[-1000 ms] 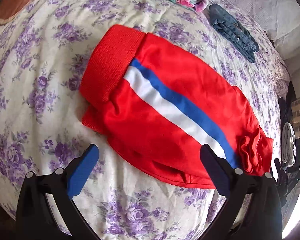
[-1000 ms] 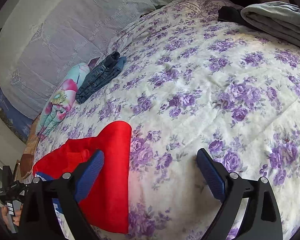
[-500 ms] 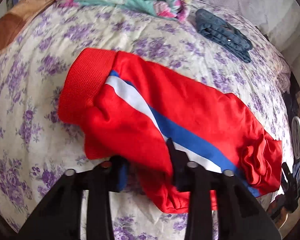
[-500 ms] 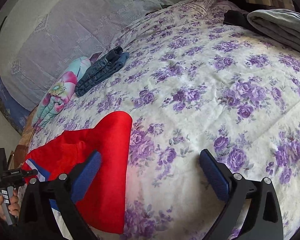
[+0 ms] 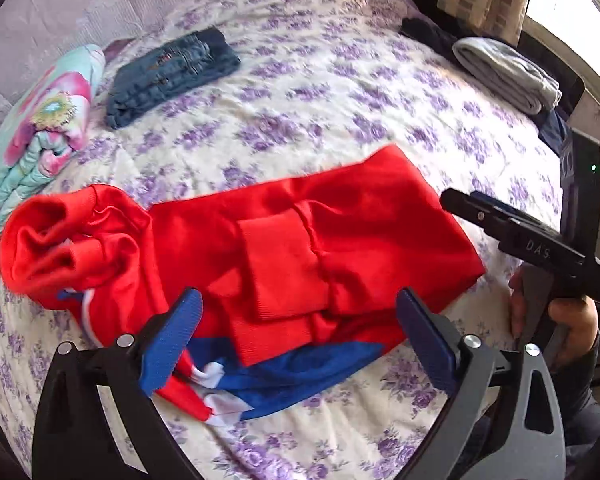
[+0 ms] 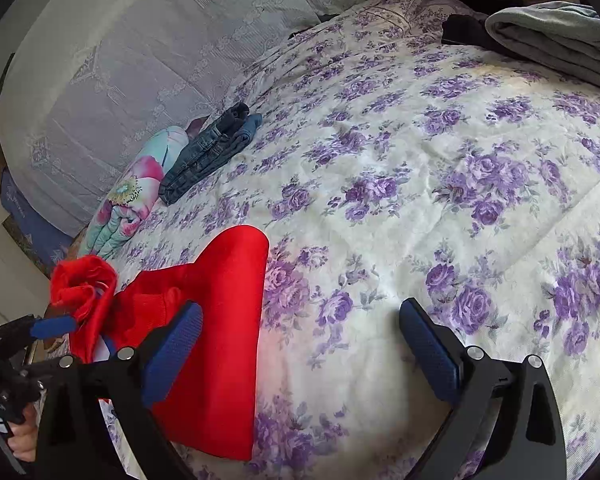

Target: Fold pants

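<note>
Purple-flowered quilt [image 5: 340,92] is seen spread across the whole bed in both views, and everything else is carried on it. Red pants [image 5: 300,240] are laid near the front edge of the quilt, folded over so that the ribbed waistband is turned onto the middle, with the blue and white side stripe showing underneath at the front and one leg end bunched up at the left. A folded floral blanket [image 5: 48,120] and folded jeans [image 5: 168,76] are placed side by side at the far left, well apart from the pants; a folded grey garment [image 5: 508,72] is set at the far right edge, a dark garment just beside it.

The left gripper [image 5: 296,340] is held spread wide over the front edge of the pants, nothing being pinched between its blue pads. The right gripper [image 6: 300,344] is likewise held wide apart, with only the waistband edge of the pants [image 6: 220,340] seen past its left finger.

Only in the left view are the fold, the stripe and the right-hand tool with the hand [image 5: 556,316] on it shown. Only in the right view is the left tool shown from outside, low at the left; there its pad seems to lie against the bunched cloth, though contact cannot be confirmed.
</note>
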The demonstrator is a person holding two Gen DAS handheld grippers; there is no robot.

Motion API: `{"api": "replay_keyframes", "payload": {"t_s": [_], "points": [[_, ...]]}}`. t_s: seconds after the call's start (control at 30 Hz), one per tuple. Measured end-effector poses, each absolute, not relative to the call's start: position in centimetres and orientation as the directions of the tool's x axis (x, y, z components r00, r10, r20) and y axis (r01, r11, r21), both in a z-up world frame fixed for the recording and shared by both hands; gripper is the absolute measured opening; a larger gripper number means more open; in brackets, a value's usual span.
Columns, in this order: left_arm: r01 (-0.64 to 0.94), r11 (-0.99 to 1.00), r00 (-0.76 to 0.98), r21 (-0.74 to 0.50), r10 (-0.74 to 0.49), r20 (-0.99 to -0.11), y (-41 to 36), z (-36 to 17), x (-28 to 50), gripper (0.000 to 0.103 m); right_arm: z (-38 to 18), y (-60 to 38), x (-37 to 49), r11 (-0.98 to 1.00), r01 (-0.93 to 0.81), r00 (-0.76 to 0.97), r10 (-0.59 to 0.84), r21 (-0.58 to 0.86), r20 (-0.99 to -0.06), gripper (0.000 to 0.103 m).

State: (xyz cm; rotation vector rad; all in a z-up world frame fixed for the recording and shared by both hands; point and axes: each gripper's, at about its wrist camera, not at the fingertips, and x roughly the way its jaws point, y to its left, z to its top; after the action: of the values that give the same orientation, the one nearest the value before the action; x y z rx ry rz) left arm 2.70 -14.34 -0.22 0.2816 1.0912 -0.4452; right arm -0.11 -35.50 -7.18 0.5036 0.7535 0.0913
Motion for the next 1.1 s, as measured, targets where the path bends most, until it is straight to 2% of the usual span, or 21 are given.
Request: {"api": "replay_keyframes", "payload": {"t_s": [0.07,0.13,0.3,0.43,0.53,0.6,0.7,0.83,0.97,1.1], "points": [[0.482,0.874,0.345,-0.056,-0.248,-0.905,-14.1,0.0,2.4,0.094,-7.1,-35.3,-0.1,0.883,0.096,0.726,0.255,0.460,-0.639,0.099],[0.469,0.882,0.395,-0.052,-0.261,-0.881,-12.5,1.7,1.9,0.095,-6.8,-35.2,0.0,0.885,0.095,0.722,0.254,0.456,-0.643,0.099],[0.296,0.955,0.534,-0.024,-0.186,-0.825,-4.7,4.6,1.3,0.099,-5.3,-33.3,1.4,0.874,0.026,0.691,0.335,0.485,-0.640,0.099],[0.066,0.998,0.524,0.003,-0.032,-0.851,2.3,1.7,2.7,0.099,-3.2,-28.8,3.8,0.876,-0.093,0.635,0.418,0.473,-0.649,0.099],[-0.032,0.998,0.438,-0.063,-0.043,-0.898,6.4,-1.6,3.6,0.099,-1.2,-23.7,6.7,0.862,-0.211,0.562,0.493,0.462,-0.664,0.099],[-0.050,0.989,0.409,-0.136,-0.104,-0.907,8.1,-3.2,3.5,0.099,-0.2,-19.9,9.1,0.852,-0.287,0.505,0.523,0.438,-0.687,0.099],[-0.051,0.983,0.397,-0.176,-0.142,-0.907,9.1,-4.4,3.2,0.099,-0.3,-14.6,13.6,0.837,-0.340,0.404,0.541,0.428,-0.737,0.099],[-0.020,0.985,0.420,-0.170,-0.147,-0.896,9.5,-4.5,2.7,0.099,-3.6,-10.7,19.0,0.837,-0.272,0.284,0.541,0.475,-0.792,0.099],[-0.003,0.987,0.415,-0.161,-0.146,-0.898,10.0,-5.0,3.0,0.099,-5.8,-9.0,22.1,0.789,-0.218,0.215,0.613,0.574,-0.761,0.099],[-0.022,0.984,0.403,-0.176,-0.152,-0.902,10.9,-6.0,3.8,0.099,-7.6,-6.3,23.6,0.804,-0.218,0.146,0.587,0.553,-0.797,0.099]]}}
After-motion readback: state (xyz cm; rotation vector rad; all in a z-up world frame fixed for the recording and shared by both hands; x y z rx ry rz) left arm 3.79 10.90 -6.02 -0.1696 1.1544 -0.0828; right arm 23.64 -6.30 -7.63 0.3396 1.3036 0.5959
